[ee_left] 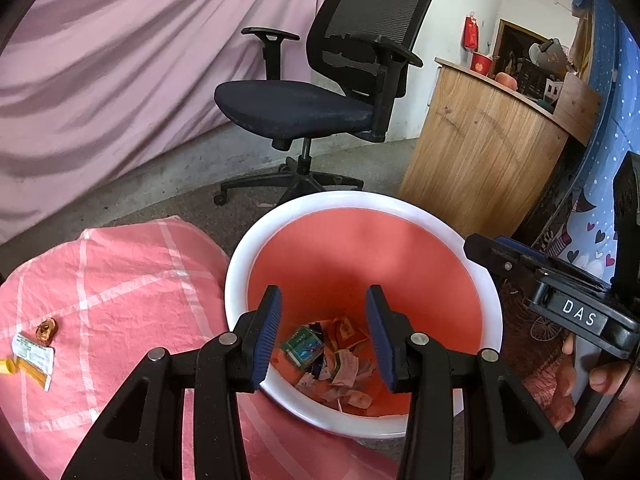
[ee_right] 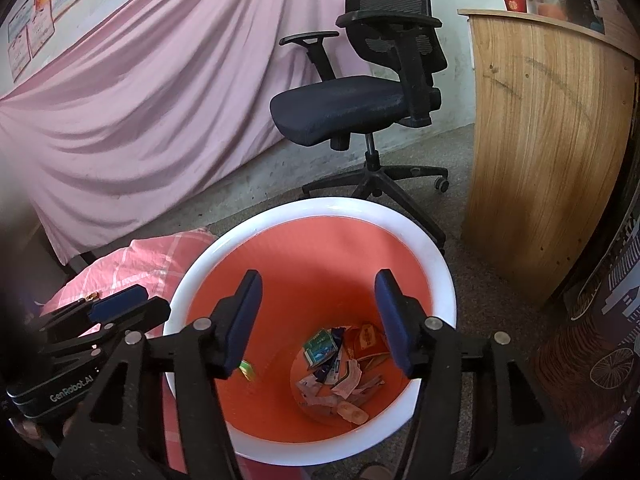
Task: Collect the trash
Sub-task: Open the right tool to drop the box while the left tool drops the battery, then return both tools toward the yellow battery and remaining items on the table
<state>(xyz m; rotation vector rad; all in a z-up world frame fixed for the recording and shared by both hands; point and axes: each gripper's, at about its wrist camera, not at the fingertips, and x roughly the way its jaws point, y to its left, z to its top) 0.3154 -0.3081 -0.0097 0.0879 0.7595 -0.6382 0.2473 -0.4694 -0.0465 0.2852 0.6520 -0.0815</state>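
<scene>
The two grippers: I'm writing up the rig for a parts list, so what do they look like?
Both are matte black plastic linkages with round silver pivot pins. Each finger of the left gripper and the right gripper ends in a ribbed dark blue pad. Seen from the other side, the right one's body carries a "DAS" label, the left one's a "GenRobot.AI" marking. No cables or sleeves show.

The letters "DAS" stood in white on a small black label on the right gripper point(ee_left: 582, 312), seen at the right edge of the left wrist view. The words "GenRobot.AI" stood in pale letters on the black body of the left gripper point(ee_right: 70, 386), at the lower left of the right wrist view. The print on the wrappers in the bin point(ee_right: 312, 216) and on the white packet point(ee_left: 34, 354) on the pink cloth was too small to read.
</scene>
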